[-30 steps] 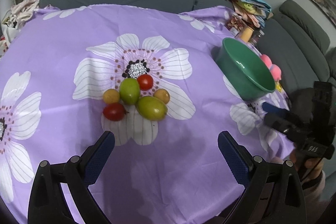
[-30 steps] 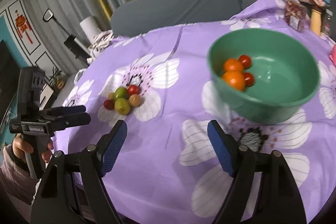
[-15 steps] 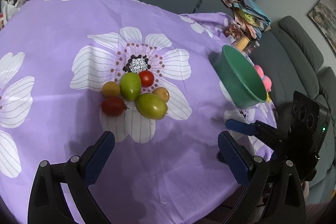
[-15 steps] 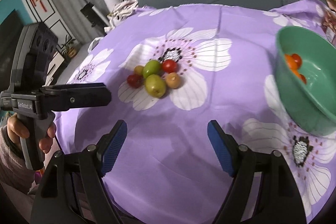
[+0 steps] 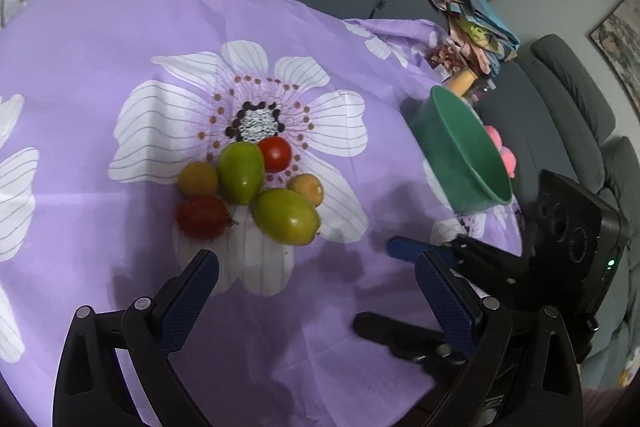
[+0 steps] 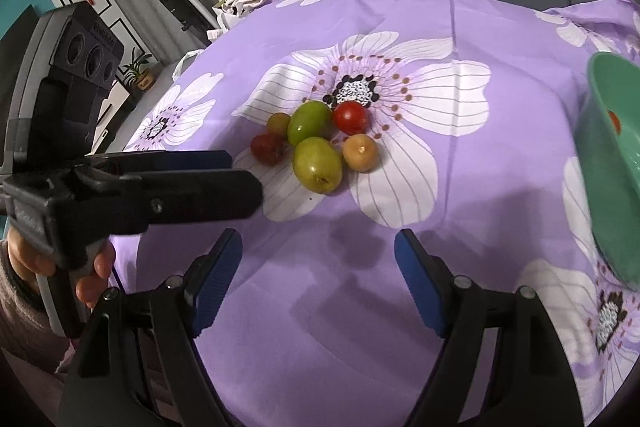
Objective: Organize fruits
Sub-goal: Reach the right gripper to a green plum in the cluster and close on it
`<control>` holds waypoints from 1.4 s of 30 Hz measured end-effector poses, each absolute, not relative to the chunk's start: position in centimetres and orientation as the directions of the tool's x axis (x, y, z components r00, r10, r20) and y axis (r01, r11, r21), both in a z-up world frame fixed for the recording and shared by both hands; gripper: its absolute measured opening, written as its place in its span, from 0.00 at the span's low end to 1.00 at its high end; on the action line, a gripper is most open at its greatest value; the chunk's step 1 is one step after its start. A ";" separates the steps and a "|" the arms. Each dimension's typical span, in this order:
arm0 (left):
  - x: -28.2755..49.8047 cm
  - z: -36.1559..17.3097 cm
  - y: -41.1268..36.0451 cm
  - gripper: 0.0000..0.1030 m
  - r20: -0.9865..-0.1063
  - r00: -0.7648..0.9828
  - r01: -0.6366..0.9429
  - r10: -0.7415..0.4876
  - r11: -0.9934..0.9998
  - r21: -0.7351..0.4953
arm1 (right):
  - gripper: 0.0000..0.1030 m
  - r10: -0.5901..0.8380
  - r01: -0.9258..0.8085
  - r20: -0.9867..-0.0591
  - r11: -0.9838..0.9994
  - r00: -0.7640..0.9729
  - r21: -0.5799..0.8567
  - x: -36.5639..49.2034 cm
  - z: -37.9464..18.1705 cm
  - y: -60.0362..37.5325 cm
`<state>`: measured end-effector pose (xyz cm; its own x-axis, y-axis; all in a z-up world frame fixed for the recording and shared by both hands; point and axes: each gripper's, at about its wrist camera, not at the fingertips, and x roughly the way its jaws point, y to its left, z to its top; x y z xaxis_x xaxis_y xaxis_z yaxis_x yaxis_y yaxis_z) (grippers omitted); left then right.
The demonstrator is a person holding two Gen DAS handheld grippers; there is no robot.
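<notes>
Both grippers empty with fingers spread wide: left gripper (image 5: pixel 316 291) and right gripper (image 6: pixel 318 275) hover on the near side of the fruit pile (image 5: pixel 248 191), not touching it. The pile sits on the purple cloth (image 5: pixel 100 39) by the flower centre, six pieces packed touching; the green bowl (image 5: pixel 464 155) is well off to the pile's right, a red fruit just visible inside from the right camera. Risk: closing on one fruit likely nudges its neighbours and they roll across the cloth, and both grippers converging on one pile could clash.

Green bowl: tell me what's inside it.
In the right wrist view the green bowl sits at the frame edge, showing a sliver of one red fruit inside. The rest of its interior is cut off; in the left wrist view its wall hides the contents.
</notes>
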<state>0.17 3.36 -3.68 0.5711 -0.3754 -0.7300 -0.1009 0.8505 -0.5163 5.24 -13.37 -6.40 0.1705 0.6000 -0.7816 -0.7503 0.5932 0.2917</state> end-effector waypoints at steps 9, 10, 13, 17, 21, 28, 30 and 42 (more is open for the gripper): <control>1.8 -4.5 3.5 0.95 -0.722 0.557 -0.100 -0.410 0.830 -0.549 | 0.64 0.606 -0.759 -0.785 0.569 0.126 0.318 6.7 -7.1 -11.3; 1.9 -4.6 3.6 0.94 -0.722 0.557 -0.102 -0.410 0.829 -0.549 | 0.63 0.606 -0.756 -0.786 0.570 0.123 0.321 6.9 -7.2 -11.1; 2.3 -4.9 3.7 0.85 -0.721 0.551 -0.103 -0.420 0.823 -0.559 | 0.58 0.605 -0.743 -0.789 0.575 0.104 0.343 7.7 -7.6 -10.7; 2.4 -4.8 3.8 0.85 -0.721 0.557 -0.102 -0.413 0.827 -0.552 | 0.53 0.608 -0.741 -0.790 0.568 0.083 0.359 8.2 -8.0 -10.1; 2.7 -4.9 3.9 0.80 -0.728 0.557 -0.108 -0.399 0.834 -0.541 | 0.50 0.606 -0.747 -0.792 0.559 0.073 0.359 8.5 -8.3 -9.6; 3.8 -5.0 3.1 0.72 -0.755 0.539 -0.088 -0.373 0.867 -0.491 | 0.44 0.597 -0.752 -0.799 0.558 0.071 0.350 9.1 -8.6 -9.2; 4.0 -5.4 3.2 0.62 -0.757 0.531 -0.096 -0.380 0.861 -0.500 | 0.39 0.593 -0.749 -0.803 0.559 0.061 0.355 9.2 -8.8 -9.1; 4.1 -7.0 4.2 0.38 -0.757 0.514 -0.142 -0.404 0.830 -0.539 | 0.32 0.603 -0.750 -0.797 0.545 0.040 0.375 9.6 -8.9 -9.3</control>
<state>4.11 4.24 -7.00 0.5143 -0.4038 -0.7567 -0.1418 0.8301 -0.5393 9.62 -9.27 -8.94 0.0398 0.6027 -0.7969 -0.7503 0.5448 0.3746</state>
